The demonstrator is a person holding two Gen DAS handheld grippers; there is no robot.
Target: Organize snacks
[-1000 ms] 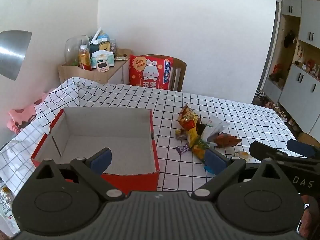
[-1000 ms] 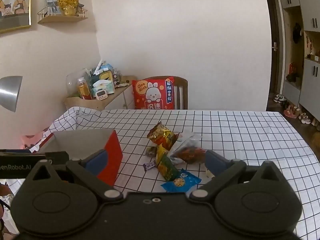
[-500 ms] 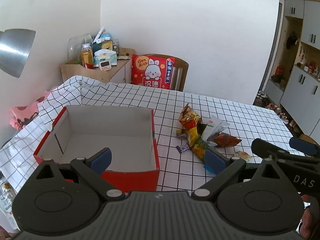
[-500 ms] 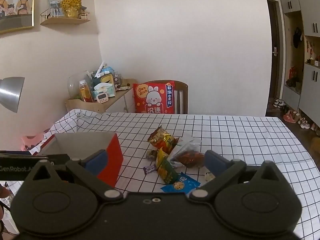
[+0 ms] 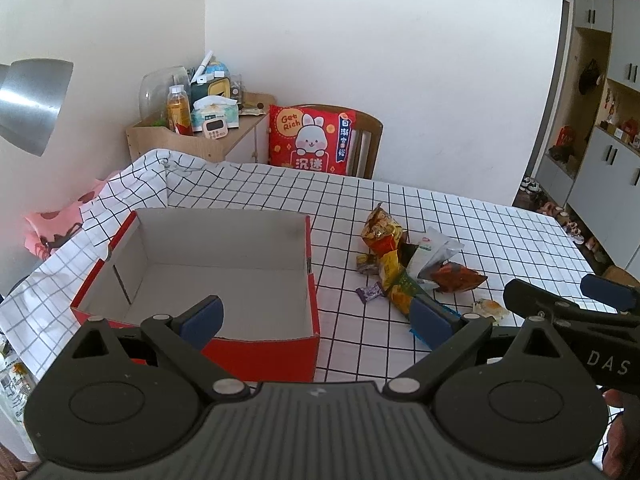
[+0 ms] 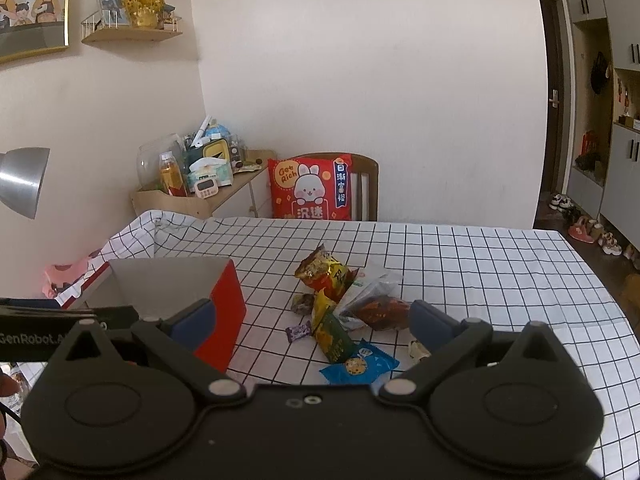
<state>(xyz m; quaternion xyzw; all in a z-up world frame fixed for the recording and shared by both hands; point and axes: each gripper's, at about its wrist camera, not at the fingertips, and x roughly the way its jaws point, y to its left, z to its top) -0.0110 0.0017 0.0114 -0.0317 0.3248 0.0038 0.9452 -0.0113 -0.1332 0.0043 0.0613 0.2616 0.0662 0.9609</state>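
Note:
An open, empty red cardboard box (image 5: 224, 340) sits on the checked tablecloth at the left; it also shows in the right wrist view (image 6: 224, 304). A pile of snack packets (image 5: 404, 260) lies to its right, also in the right wrist view (image 6: 340, 300), with a blue cookie packet (image 6: 360, 366) and a small purple candy (image 6: 298, 331) nearest me. My left gripper (image 5: 316, 316) is open and empty above the box's front right corner. My right gripper (image 6: 310, 316) is open and empty, held above the table in front of the pile; it shows at the right in the left wrist view (image 5: 568, 300).
A wooden chair with a red rabbit cushion (image 6: 310, 190) stands at the table's far edge. A cluttered side cabinet (image 5: 200, 128) is at the back left. A metal lamp shade (image 5: 32, 100) hangs at the left. Cupboards and shoes (image 6: 584, 228) are at the right.
Both grippers have risen and drawn back a little, so the table and box sit lower in view. Both stay open and empty. The snacks have not moved.

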